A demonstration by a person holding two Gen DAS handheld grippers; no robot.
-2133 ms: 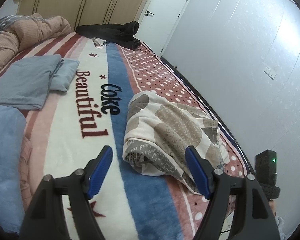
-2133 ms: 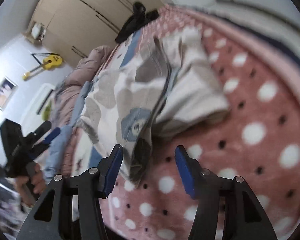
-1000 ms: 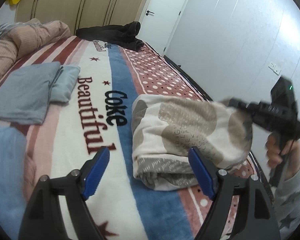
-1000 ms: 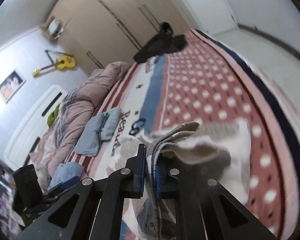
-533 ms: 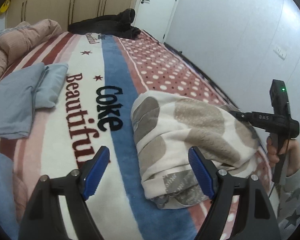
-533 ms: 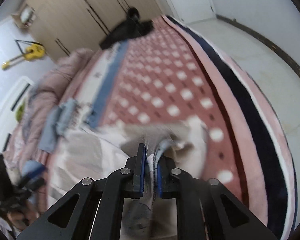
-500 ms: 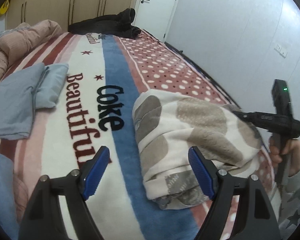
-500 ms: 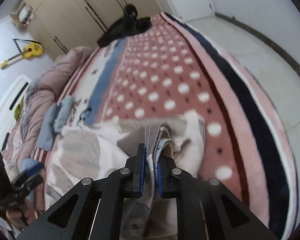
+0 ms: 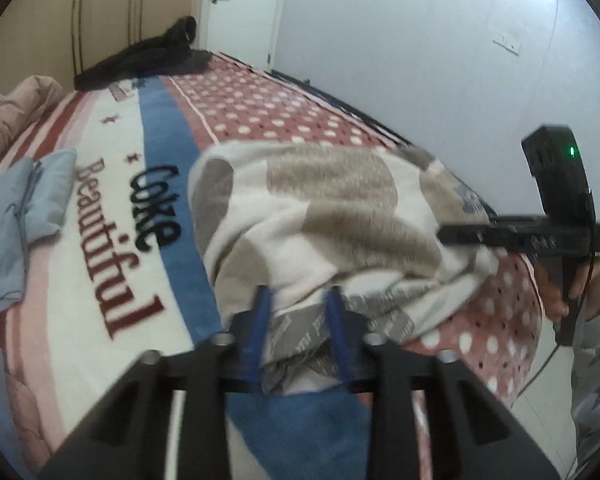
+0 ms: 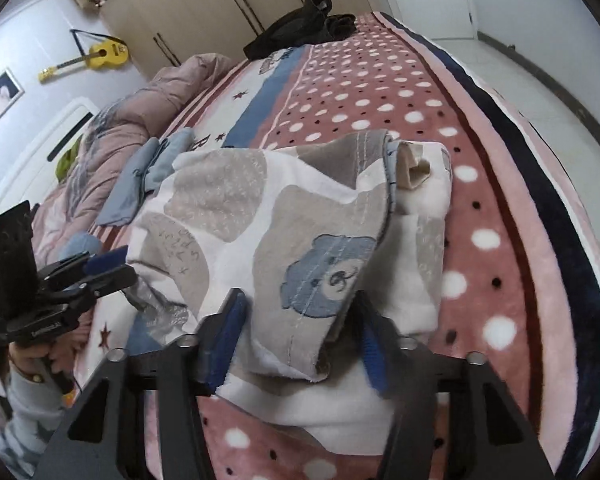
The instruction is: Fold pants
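Note:
The pants (image 9: 340,200), cream with beige patches and a blue bear print, lie folded in a bundle on the bed blanket (image 9: 112,216). My left gripper (image 9: 299,320) is at their near edge and its jaws are closing. A bunch of grey printed fabric is pinched between the blue pads. In the right wrist view the pants (image 10: 260,208) spread away from my right gripper (image 10: 298,340). Its jaws are opening, and the folded top layer lies loose between the fingers. The left gripper (image 10: 116,266) shows at the pants' far left side.
Folded blue clothes (image 9: 16,216) lie left of the pants, a black garment (image 10: 300,28) lies at the far end, and a pink duvet (image 10: 112,132) is heaped at the head. The bed's dark edge (image 10: 560,240) drops to the floor on the right. A person's hand (image 9: 580,280) holds the right gripper.
My left gripper has moved in to the pants' near edge and closed on the fabric. My right gripper has come down, laid the fold over the bundle, and parted its jaws.

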